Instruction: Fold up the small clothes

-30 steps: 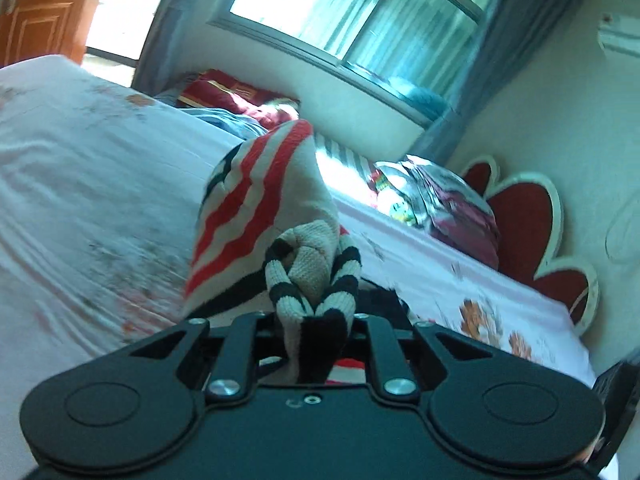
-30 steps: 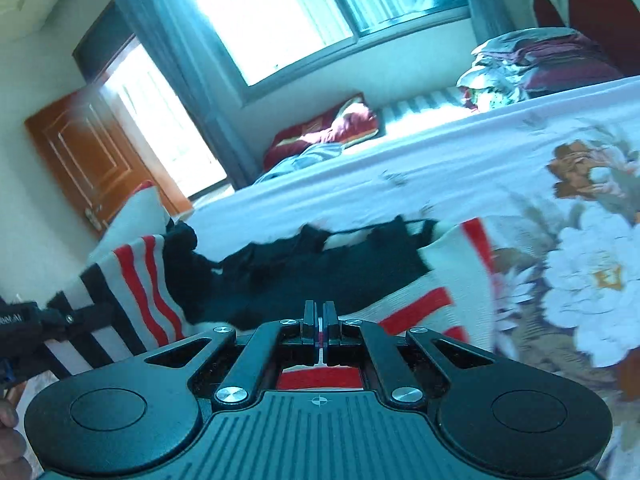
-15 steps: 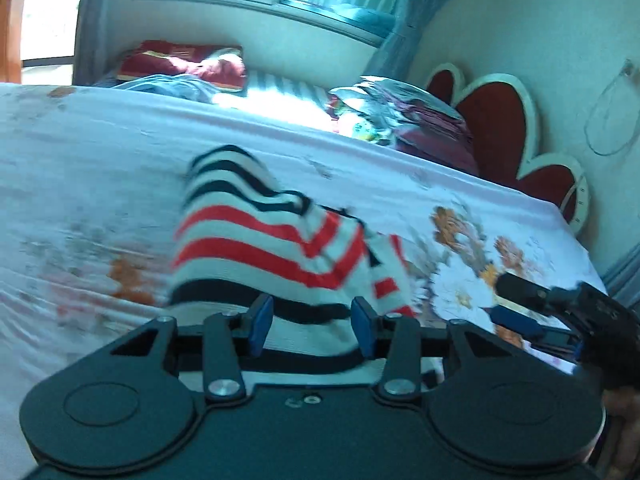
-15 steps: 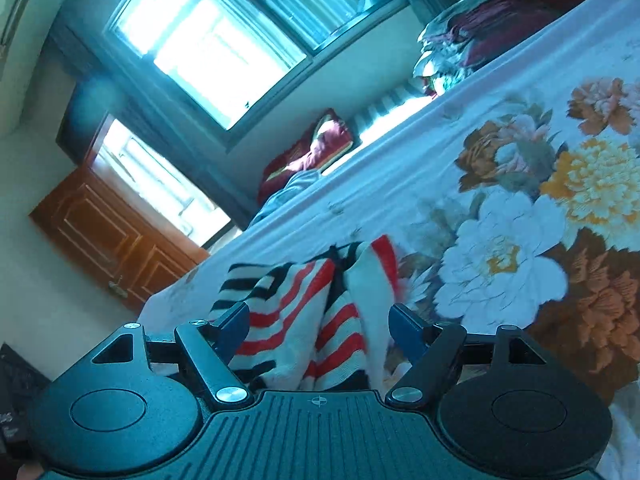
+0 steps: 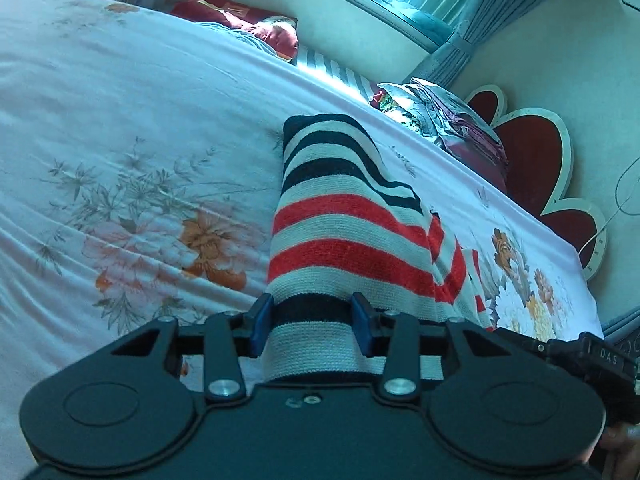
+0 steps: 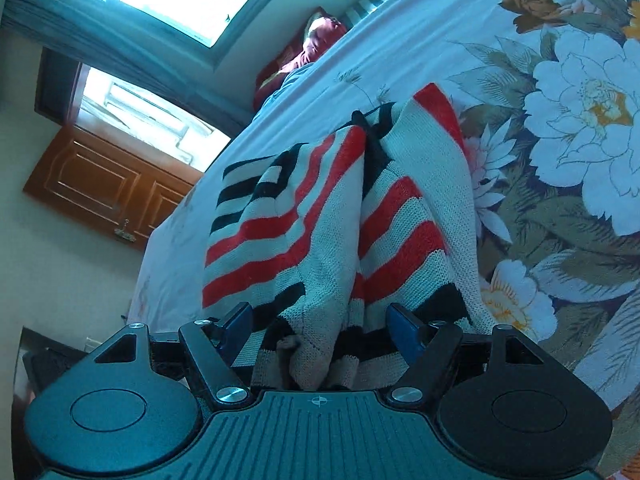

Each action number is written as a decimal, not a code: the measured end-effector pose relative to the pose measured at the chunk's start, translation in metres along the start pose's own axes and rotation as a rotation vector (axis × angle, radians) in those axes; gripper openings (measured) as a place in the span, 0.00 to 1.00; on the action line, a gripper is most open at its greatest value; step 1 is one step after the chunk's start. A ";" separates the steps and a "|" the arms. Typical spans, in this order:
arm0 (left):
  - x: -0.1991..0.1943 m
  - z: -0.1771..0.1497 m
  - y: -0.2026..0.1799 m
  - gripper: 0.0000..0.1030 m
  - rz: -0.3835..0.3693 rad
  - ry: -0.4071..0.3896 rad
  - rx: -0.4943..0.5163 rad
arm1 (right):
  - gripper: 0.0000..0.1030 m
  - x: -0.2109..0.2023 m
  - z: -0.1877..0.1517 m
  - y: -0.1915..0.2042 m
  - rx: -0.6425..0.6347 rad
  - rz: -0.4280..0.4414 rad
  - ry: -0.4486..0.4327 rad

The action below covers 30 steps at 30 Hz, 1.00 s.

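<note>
A knitted sweater (image 5: 344,232) with red, black and white stripes lies folded on the floral bed sheet (image 5: 140,120). My left gripper (image 5: 310,320) is open, its blue pads standing either side of the sweater's near end without pressing it. In the right wrist view the same sweater (image 6: 320,220) shows two folded halves meeting along a middle crease. My right gripper (image 6: 320,320) is wide open over its near edge; the jaws are closing slightly, with fabric between them but untouched by the pads. Part of the right gripper's body (image 5: 580,356) shows at the left view's lower right.
A pile of folded bedding (image 5: 452,120) sits by the red petal-shaped headboard (image 5: 536,168). A red cushion (image 5: 240,16) lies below the window on the far side. A wooden door (image 6: 108,188) stands beyond the bed's edge. The sheet (image 6: 540,160) spreads wide around the sweater.
A second ago both grippers were shut on the raised sweater. Both have since opened and come down, and the sweater now lies folded flat on the bed.
</note>
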<state>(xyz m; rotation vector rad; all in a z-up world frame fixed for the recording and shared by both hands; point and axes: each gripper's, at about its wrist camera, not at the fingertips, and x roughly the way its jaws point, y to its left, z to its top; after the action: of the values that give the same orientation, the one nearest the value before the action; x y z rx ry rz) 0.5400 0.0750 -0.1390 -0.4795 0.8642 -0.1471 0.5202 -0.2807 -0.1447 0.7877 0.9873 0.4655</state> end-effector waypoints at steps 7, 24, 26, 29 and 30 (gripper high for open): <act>0.003 -0.002 0.003 0.42 -0.019 0.006 0.013 | 0.50 0.015 0.003 0.016 -0.051 -0.058 0.019; -0.005 0.009 -0.021 0.29 -0.008 -0.050 0.214 | 0.21 0.019 -0.034 0.096 -0.652 -0.303 -0.067; -0.003 0.015 -0.029 0.29 -0.016 -0.049 0.238 | 0.21 0.008 -0.034 0.100 -0.675 -0.298 -0.094; -0.002 0.020 -0.044 0.29 -0.044 -0.055 0.260 | 0.21 -0.009 -0.033 0.104 -0.701 -0.293 -0.156; 0.000 0.020 -0.051 0.29 -0.051 -0.049 0.280 | 0.21 -0.010 -0.032 0.105 -0.710 -0.298 -0.176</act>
<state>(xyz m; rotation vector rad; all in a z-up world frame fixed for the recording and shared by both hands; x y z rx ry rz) 0.5582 0.0366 -0.1045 -0.2417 0.7689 -0.2979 0.4868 -0.2085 -0.0686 0.0377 0.6852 0.4370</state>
